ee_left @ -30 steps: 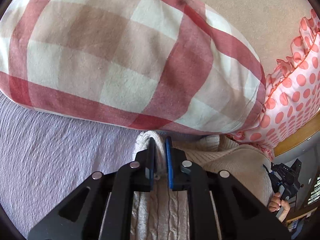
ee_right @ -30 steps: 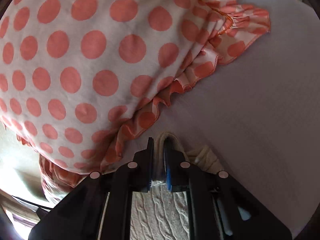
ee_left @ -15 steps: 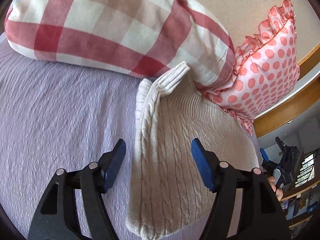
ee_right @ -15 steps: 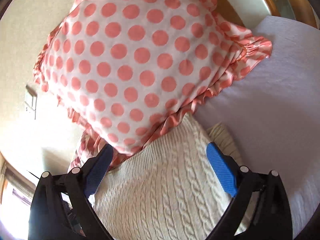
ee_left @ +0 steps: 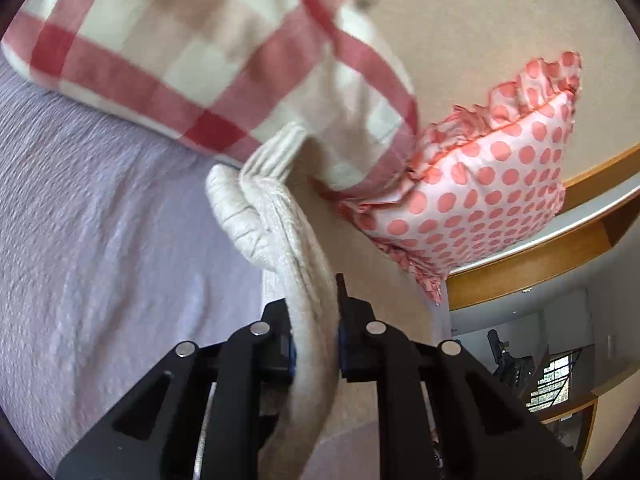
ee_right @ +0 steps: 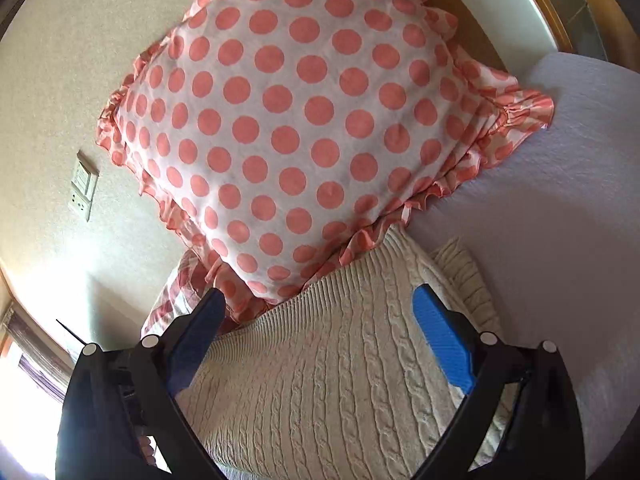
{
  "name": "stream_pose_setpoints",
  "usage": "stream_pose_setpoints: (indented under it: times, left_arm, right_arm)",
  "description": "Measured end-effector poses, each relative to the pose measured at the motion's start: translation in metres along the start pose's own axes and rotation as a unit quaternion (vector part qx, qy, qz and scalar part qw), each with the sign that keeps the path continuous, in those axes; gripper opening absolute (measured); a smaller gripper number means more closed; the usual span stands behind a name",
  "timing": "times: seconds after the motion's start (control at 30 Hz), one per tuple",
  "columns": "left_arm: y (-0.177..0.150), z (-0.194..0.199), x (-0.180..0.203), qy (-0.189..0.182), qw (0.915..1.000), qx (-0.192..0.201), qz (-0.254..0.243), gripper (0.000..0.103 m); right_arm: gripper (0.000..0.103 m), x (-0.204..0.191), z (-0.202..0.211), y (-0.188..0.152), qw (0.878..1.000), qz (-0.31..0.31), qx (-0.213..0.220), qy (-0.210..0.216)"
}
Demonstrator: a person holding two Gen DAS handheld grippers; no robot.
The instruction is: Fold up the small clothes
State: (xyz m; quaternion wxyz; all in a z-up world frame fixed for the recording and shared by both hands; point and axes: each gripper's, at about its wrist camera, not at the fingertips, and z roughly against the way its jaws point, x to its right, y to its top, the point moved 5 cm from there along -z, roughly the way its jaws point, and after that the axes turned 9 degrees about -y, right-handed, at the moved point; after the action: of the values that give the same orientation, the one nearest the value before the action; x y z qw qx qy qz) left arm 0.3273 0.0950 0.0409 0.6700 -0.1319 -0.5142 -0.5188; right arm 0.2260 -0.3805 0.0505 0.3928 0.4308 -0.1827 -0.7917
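A cream cable-knit sweater (ee_right: 332,380) lies folded on the lilac bedspread (ee_right: 560,240), its ribbed edge against the pillows. In the left wrist view the sweater (ee_left: 280,232) is pinched edge-on between the jaws of my left gripper (ee_left: 316,320), which is shut on it and lifts that side off the bed. My right gripper (ee_right: 316,320) is wide open just above the sweater, with one blue pad (ee_right: 444,344) over the knit and nothing held.
A red-and-white checked pillow (ee_left: 192,64) and a pink polka-dot frilled pillow (ee_right: 304,120) lean on the beige wall behind the sweater. The polka-dot pillow also shows in the left wrist view (ee_left: 488,192). A wooden bed frame (ee_left: 540,264) runs at the right.
Both grippers let go of the sweater and opened half a second ago. Since then my left gripper has shut on the sweater's edge again and raised it; my right gripper stays open.
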Motion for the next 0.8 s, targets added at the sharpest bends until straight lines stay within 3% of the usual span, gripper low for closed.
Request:
stream_pose_setpoints:
  times: [0.1, 0.2, 0.3, 0.37, 0.47, 0.5, 0.53, 0.6, 0.73, 0.77, 0.8]
  left_arm:
    - [-0.012, -0.038, 0.084, -0.018, 0.9981, -0.017, -0.056, 0.014]
    - [-0.051, -0.117, 0.154, -0.046, 0.9921, -0.062, -0.098, 0.014]
    - [-0.100, -0.210, 0.192, -0.062, 0.9811, -0.132, -0.127, 0.019]
    - [-0.124, -0.248, 0.201, -0.073, 0.9742, -0.175, -0.123, 0.019]
    - [-0.134, -0.235, 0.218, -0.108, 0.9667, -0.168, -0.160, 0.024]
    - [-0.132, -0.221, 0.222, -0.107, 0.9647, -0.155, -0.184, 0.040]
    - [-0.131, -0.203, 0.223, -0.094, 0.9631, -0.135, -0.213, 0.054]
    - [-0.132, -0.171, 0.220, -0.052, 0.9553, -0.102, -0.273, 0.060]
    - [-0.159, -0.138, 0.192, 0.038, 0.9194, -0.083, -0.382, 0.065]
    - [-0.163, -0.138, 0.184, 0.051, 0.9128, -0.089, -0.395, 0.065]
    - [-0.171, -0.138, 0.174, 0.059, 0.9087, -0.097, -0.402, 0.065]
  right_arm:
    - [0.097, 0.007, 0.016, 0.017, 0.999, 0.016, 0.028, -0.027]
    - [0.097, 0.023, 0.028, 0.033, 0.996, 0.030, 0.054, -0.066]
    - [0.097, 0.051, 0.025, 0.043, 0.996, 0.013, 0.042, -0.078]
    - [0.097, 0.066, 0.022, 0.048, 0.996, 0.014, 0.027, -0.087]
    - [0.097, 0.076, 0.022, 0.055, 0.997, 0.016, 0.006, -0.078]
    - [0.097, 0.075, 0.021, 0.055, 0.998, 0.015, -0.005, -0.061]
    - [0.096, 0.072, 0.019, 0.053, 0.999, 0.017, -0.019, -0.042]
    - [0.091, 0.067, 0.013, 0.046, 0.998, 0.028, -0.045, -0.027]
    - [0.070, 0.057, -0.011, 0.022, 0.989, 0.088, -0.093, -0.072]
    - [0.059, 0.054, -0.017, 0.015, 0.986, 0.100, -0.104, -0.078]
    - [0.056, 0.050, -0.021, 0.009, 0.984, 0.112, -0.112, -0.080]
